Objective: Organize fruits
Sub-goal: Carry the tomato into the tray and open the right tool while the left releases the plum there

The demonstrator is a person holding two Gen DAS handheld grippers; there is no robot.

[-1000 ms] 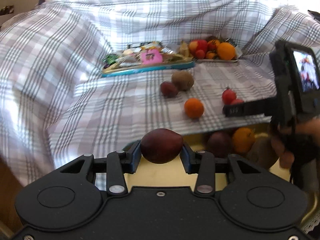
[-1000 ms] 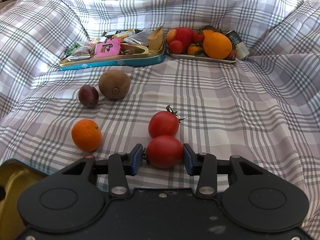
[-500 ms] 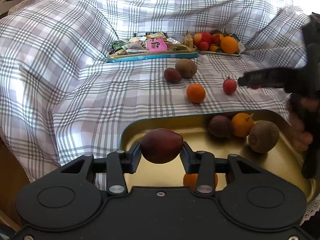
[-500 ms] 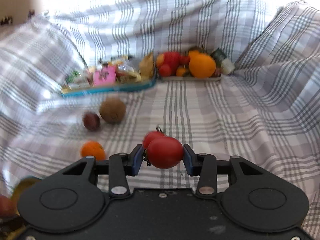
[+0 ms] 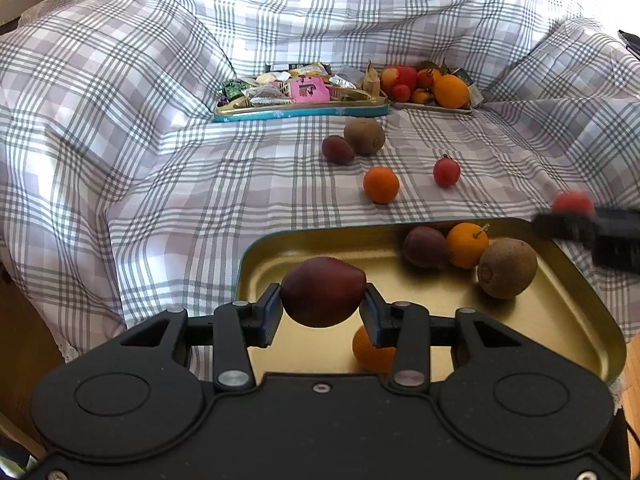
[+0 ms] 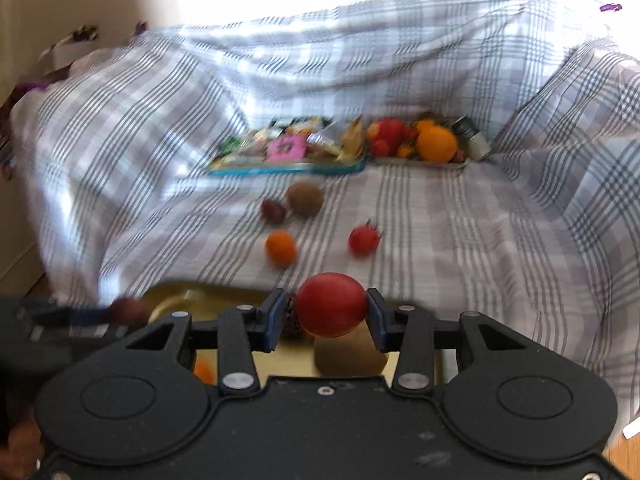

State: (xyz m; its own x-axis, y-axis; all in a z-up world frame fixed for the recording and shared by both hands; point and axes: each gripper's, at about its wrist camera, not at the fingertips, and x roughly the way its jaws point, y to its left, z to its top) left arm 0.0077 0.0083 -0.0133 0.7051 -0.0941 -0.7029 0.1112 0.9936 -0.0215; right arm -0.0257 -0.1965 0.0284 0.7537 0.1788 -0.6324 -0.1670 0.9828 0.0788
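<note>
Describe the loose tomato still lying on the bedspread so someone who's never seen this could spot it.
Start at the gold tray nearest the camera, then look just beyond its far rim on the checked bedspread. The tomato lies right of the loose orange, the only red, stemmed fruit there.

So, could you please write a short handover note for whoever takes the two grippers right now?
Left gripper: shut on a dark maroon oval fruit, held over the gold metal tray.
Right gripper: shut on a red round tomato, at the tray's far edge.
Done: in the tray lie a dark fruit, two oranges, a brown kiwi.
Left: release both, then collect from the checked cloth the kiwi, dark plum, orange and stemmed tomato.
</note>
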